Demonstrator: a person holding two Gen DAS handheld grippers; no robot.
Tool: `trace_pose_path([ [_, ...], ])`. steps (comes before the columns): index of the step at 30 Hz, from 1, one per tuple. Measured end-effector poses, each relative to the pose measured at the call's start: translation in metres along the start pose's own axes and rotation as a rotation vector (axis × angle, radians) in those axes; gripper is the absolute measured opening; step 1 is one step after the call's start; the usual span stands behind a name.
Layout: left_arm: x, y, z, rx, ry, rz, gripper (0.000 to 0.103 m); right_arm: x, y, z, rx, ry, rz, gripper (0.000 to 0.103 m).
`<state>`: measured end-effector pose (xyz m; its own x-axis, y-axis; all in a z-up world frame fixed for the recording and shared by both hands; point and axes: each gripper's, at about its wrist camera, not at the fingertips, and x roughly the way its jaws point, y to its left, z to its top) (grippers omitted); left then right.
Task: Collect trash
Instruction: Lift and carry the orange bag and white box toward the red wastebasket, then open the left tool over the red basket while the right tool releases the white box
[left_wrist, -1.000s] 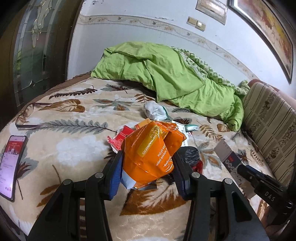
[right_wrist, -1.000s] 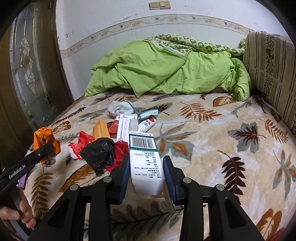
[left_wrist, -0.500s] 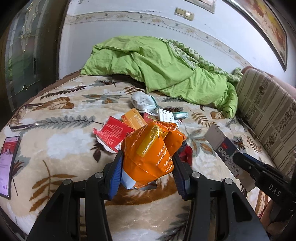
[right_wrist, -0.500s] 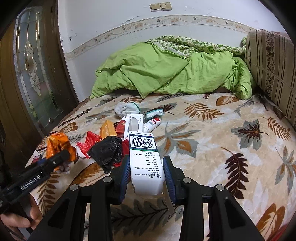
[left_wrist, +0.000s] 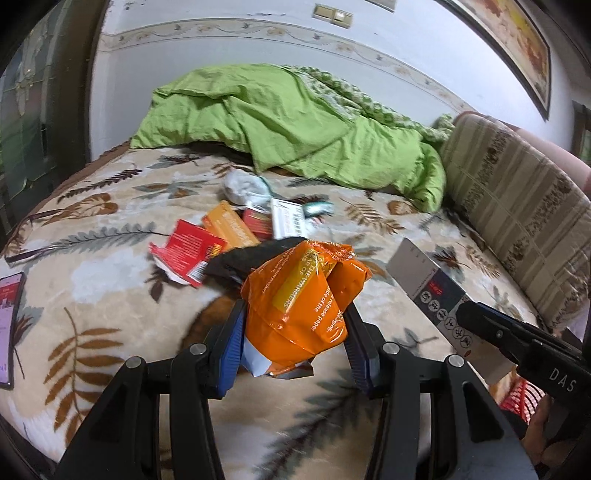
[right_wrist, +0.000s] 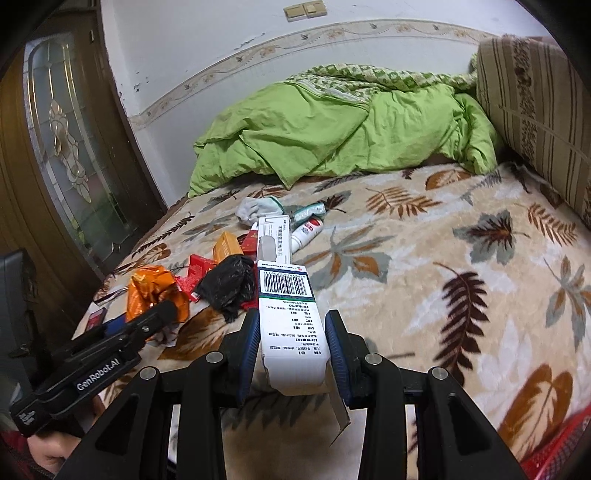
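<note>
At the far left edge of the leaf-patterned plush blanket (left_wrist: 110, 295) a smartphone with a lit pink screen (left_wrist: 9, 325) lies flat. My left gripper (left_wrist: 293, 334) is clenched on a crumpled orange foil wrapper (left_wrist: 299, 299), held above the blanket; I can read "WARMERS" and "release paper" on it. It looks light, crinkly and slippery, so I judge a pinch across the bunched middle holds best. Behind it lie a red torn packet (left_wrist: 188, 254), a small orange carton (left_wrist: 229, 229) and a black plastic bag (right_wrist: 229, 286). My right gripper (right_wrist: 291, 345) is clamped on a white cardboard box with a barcode and a green stripe (right_wrist: 290, 317), gripped at its lower sides; it seems stiff but hollow and crushable. Its small print is too fine to read. "GenRobot.AI" and "DAS" mark the gripper bodies.
</note>
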<state>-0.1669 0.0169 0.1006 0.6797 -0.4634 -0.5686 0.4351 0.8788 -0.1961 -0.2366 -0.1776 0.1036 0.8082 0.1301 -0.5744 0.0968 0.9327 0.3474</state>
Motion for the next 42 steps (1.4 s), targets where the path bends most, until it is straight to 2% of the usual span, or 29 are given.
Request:
trace_pose_path([
  [12, -0.033, -0.053, -0.004, 0.086, -0.011, -0.1, 0.048, -0.066, -0.009, -0.001, 0.03, -0.055, -0.011, 0.038],
  [19, -0.06, -0.061, 0.001, 0.082, -0.036, -0.116, 0.048, -0.101, -0.005, 0.007, 0.053, -0.12, -0.011, 0.038],
  [27, -0.098, -0.062, 0.011, 0.076, -0.091, -0.117, 0.048, -0.135, 0.012, 0.009, 0.047, -0.165, 0.033, 0.038],
  [34, -0.107, -0.064, 0.014, 0.069, -0.085, -0.127, 0.048, -0.152, 0.021, 0.009, 0.031, -0.193, 0.065, 0.038],
  [37, -0.107, -0.072, 0.016, 0.082, -0.077, -0.151, 0.048, -0.162, 0.012, 0.007, 0.045, -0.197, 0.055, 0.038],
  [42, -0.09, -0.104, 0.013, 0.139, -0.01, -0.232, 0.048, -0.178, -0.023, -0.004, 0.116, -0.193, 0.0, 0.038],
])
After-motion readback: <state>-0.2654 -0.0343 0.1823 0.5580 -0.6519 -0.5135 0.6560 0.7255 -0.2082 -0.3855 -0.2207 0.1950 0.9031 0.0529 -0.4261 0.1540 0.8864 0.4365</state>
